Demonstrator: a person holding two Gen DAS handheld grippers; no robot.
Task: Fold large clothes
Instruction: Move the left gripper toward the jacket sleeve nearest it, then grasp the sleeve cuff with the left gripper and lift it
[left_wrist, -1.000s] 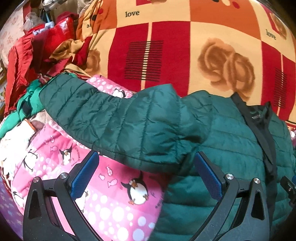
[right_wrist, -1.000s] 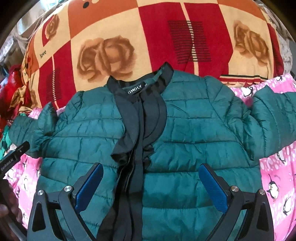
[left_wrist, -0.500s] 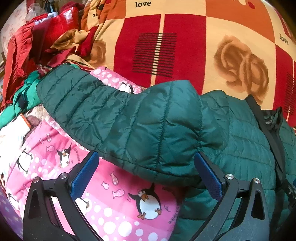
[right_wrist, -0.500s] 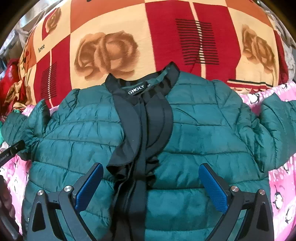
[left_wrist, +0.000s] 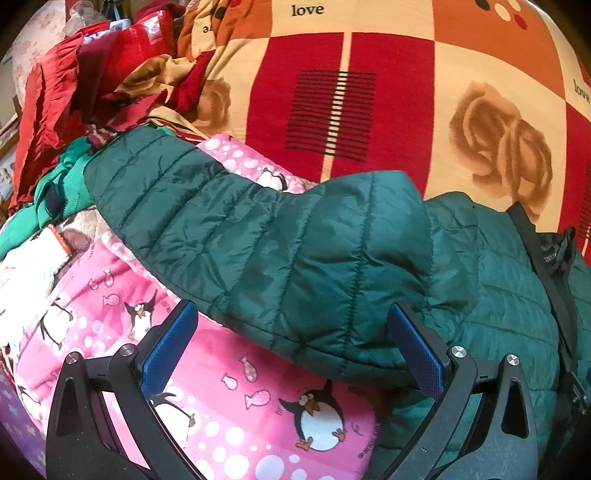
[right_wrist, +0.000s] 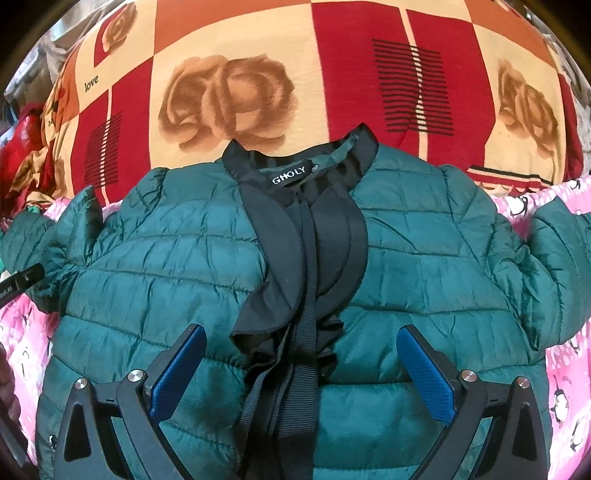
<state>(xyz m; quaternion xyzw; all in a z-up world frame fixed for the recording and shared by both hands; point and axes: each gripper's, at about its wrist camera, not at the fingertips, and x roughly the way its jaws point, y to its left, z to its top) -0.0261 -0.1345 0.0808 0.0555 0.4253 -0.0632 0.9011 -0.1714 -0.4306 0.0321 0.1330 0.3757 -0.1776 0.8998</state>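
Note:
A dark green quilted jacket (right_wrist: 207, 266) lies front up on the bed, its black collar and ruffled placket (right_wrist: 306, 258) running down the middle. Its left sleeve (left_wrist: 258, 243) stretches out to the left over a pink penguin blanket (left_wrist: 236, 391). My left gripper (left_wrist: 291, 343) is open and empty, its blue pads either side of the sleeve's near edge, close above it. My right gripper (right_wrist: 303, 365) is open and empty over the jacket's chest, astride the black placket. The right sleeve (right_wrist: 554, 258) lies bent at the right.
A red, orange and cream rose-patterned blanket (left_wrist: 369, 110) covers the bed behind the jacket. A heap of red clothes (left_wrist: 74, 96) and a green garment (left_wrist: 48, 199) lie at the far left. The pink blanket also shows at the right edge (right_wrist: 569, 387).
Both grippers have moved forward and closer to the jacket. The left one has shifted left along the sleeve; the right one has centred on the placket. Both stay open.

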